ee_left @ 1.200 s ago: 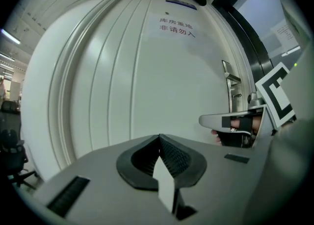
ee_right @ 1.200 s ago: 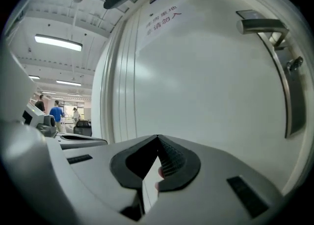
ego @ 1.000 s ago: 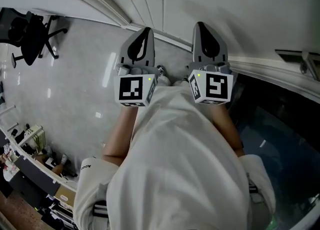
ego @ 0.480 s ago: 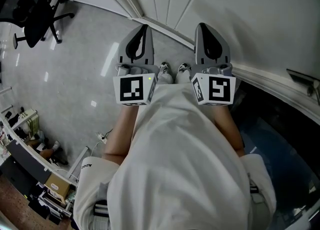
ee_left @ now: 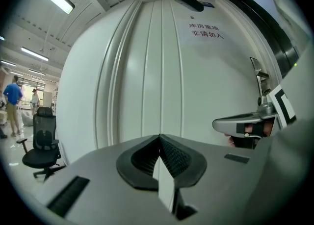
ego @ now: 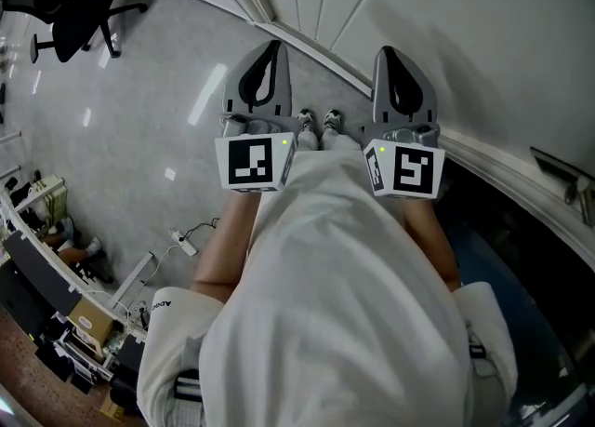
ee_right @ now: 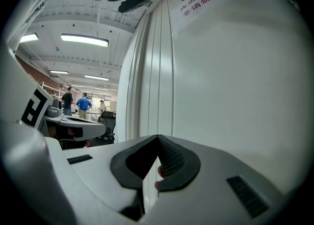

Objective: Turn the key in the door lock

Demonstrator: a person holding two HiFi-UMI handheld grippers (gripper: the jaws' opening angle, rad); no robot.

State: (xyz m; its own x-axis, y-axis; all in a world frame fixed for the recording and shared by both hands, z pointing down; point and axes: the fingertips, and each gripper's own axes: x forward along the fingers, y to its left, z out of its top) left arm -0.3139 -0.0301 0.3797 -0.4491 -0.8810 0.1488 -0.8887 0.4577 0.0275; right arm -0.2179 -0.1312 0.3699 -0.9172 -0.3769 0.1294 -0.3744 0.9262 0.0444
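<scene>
White door [ego: 446,25] fills the head view. I've got both tools up side by side, noses towards it: left tool [ego: 271,51], right tool [ego: 391,53]. The handle [ego: 561,174] sits well off to the right, so I'd say neither tool is lined up with a lock.

Left tool's view: jaws pressed together, nothing in them. Plain door ahead, handle [ee_left: 261,89] at the right edge, beyond the other tool.

Right tool's view: jaws together too, no key that I can see, just bare door and the office past its edge.

The key? I can't find it in any view. I'd expect it by that handle.
</scene>
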